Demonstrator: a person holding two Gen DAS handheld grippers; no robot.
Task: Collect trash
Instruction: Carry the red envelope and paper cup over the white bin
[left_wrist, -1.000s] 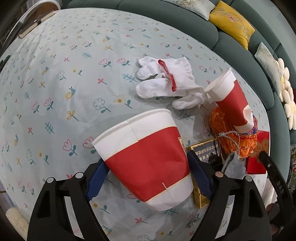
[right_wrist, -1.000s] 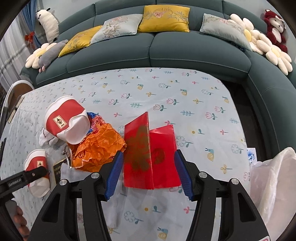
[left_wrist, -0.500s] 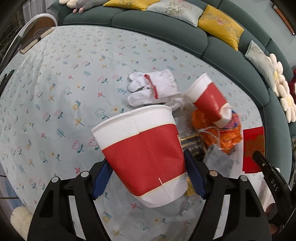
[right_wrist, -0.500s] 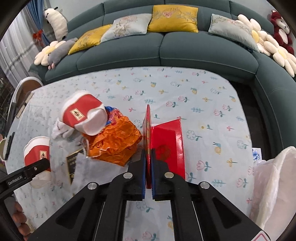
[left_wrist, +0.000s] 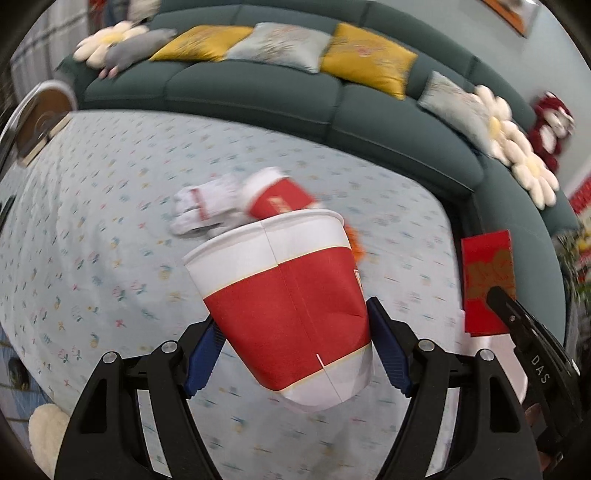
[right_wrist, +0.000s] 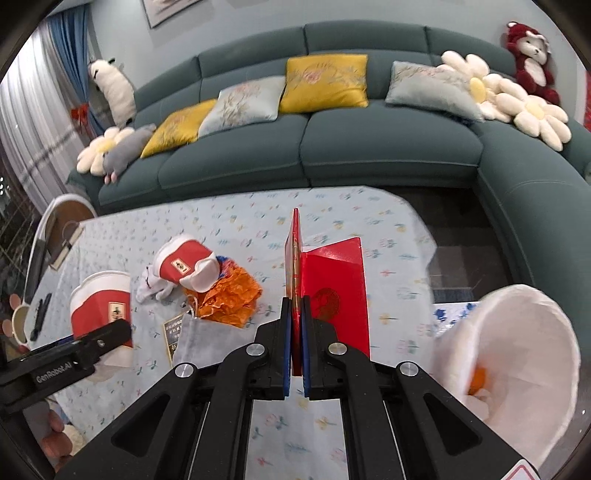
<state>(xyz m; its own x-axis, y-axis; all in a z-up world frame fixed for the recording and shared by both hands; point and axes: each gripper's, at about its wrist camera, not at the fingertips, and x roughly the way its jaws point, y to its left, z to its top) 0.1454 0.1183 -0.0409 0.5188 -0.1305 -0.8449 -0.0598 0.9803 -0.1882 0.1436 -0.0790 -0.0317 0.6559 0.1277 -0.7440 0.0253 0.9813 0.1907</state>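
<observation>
Two pieces of trash are in hand right now. Left tongs (left_wrist: 295, 354) pinch a red-and-white paper cup (left_wrist: 284, 295) across its lower body, pads on opp. sides, rim tipped up and away. Gripping low w/ the wide mouth free looks sensible: the narrow base fits between the pads and the cup can be tipped out easily later. Right tongs (right_wrist: 294, 332) are pressed together on one leaf of a folded red card (right_wrist: 332, 291); their blades have just been closing, card between them. The pinched leaf stands edge-on, the other leaf fans out to the right, so the card hangs clear of the table (right_wrist: 221, 221).

Both items are lifted above the floral cloth, not resting on it. A white bag-lined bin (right_wrist: 517, 343) sits low right in the right wrist view, mouth open toward the tongs, something orange already inside. Prob. the drop target for both pieces, card first since it's nearer.

Left on the table: a second cup (right_wrist: 184, 262) lying on its side, white gloves (right_wrist: 151, 288) touching it, crumpled orange wrapper (right_wrist: 229, 299) just beside, a grey pouch (right_wrist: 207, 339) and a dark card (right_wrist: 171, 328) near that. Risk: thin cup wall could crush if squeezed harder.
</observation>
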